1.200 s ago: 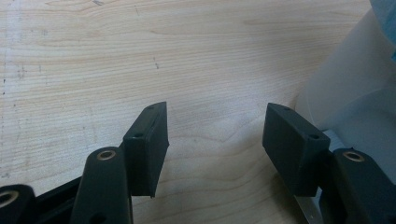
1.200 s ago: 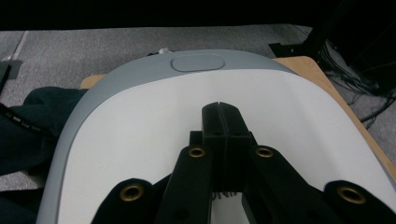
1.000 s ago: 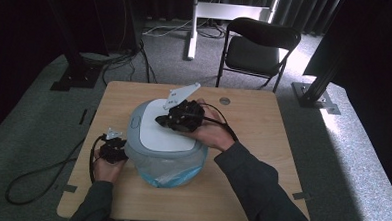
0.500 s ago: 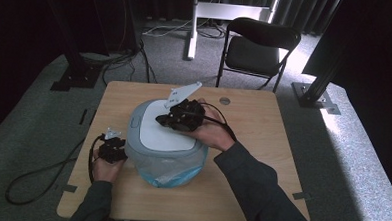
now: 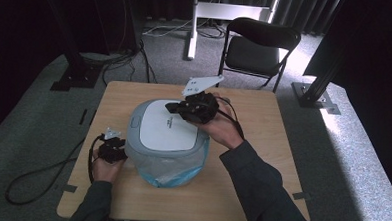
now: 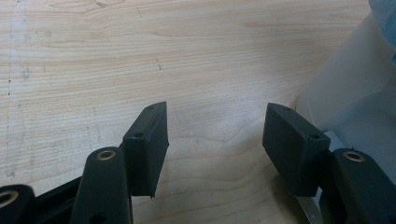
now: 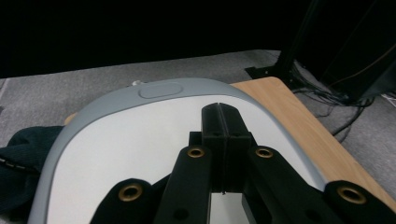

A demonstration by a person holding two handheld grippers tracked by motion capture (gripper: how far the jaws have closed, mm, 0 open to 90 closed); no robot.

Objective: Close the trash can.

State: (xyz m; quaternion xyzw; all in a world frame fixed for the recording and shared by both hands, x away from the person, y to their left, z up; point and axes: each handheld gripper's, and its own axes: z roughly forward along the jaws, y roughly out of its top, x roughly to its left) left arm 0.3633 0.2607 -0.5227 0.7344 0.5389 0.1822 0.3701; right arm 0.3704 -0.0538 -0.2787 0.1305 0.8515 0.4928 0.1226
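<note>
Lidded bin (image 5: 166, 139), a rounded container with a grey rim, a white top panel and a translucent liner bag with blue at its base, stands near the middle of the wooden table (image 5: 261, 183), slightly toward the left edge and the near edge. In the right gripper view the lid (image 7: 135, 140) shows a grey oval push-pad close to its far rim. Folding chair (image 5: 259, 48), black, stands on the carpet beyond the far edge of the table. Right gripper (image 5: 171, 107) is held over the far right part of the lid, pointing toward the table's left edge; its two black jaws are pressed flat together with nothing between them, and whether their tips touch the lid cannot be told. The grey three-cornered plate rises above it. Left gripper (image 5: 113, 148) sits low beside the bin's left wall, near the table's left edge; in the left gripper view its jaws stand well apart over bare wood, the bag wall just beside the right-hand jaw, with nothing clamped.
</note>
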